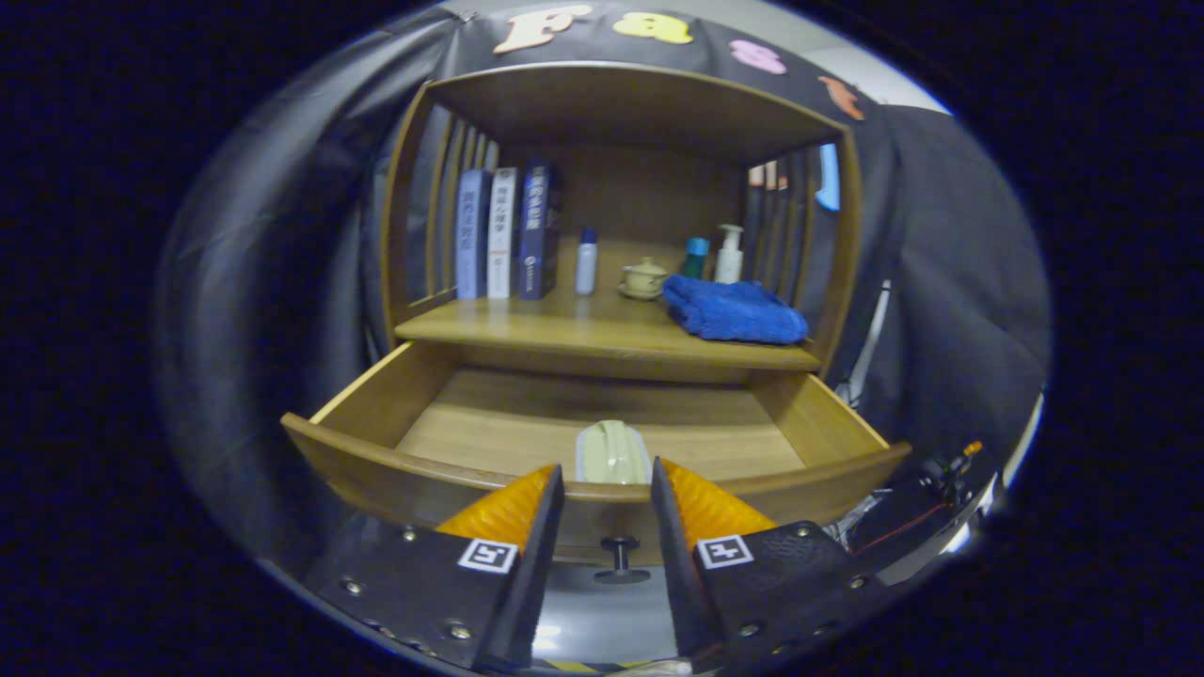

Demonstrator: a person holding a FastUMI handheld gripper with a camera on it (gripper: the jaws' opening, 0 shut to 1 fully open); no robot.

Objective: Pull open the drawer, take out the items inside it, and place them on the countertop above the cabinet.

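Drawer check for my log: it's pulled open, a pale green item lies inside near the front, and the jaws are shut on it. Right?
Not quite. In the gripper view the drawer is open with the pale green item inside, but the gripper is open, its jaws apart short of the item.

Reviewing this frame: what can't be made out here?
- Pale green item in the drawer: its near end is hidden behind the drawer's front panel; identity unclear.
- Drawer floor nearest the front: hidden by that panel.
- Book spines: too small to read.
- Open gripper: finger bases cut off in the gripper view.
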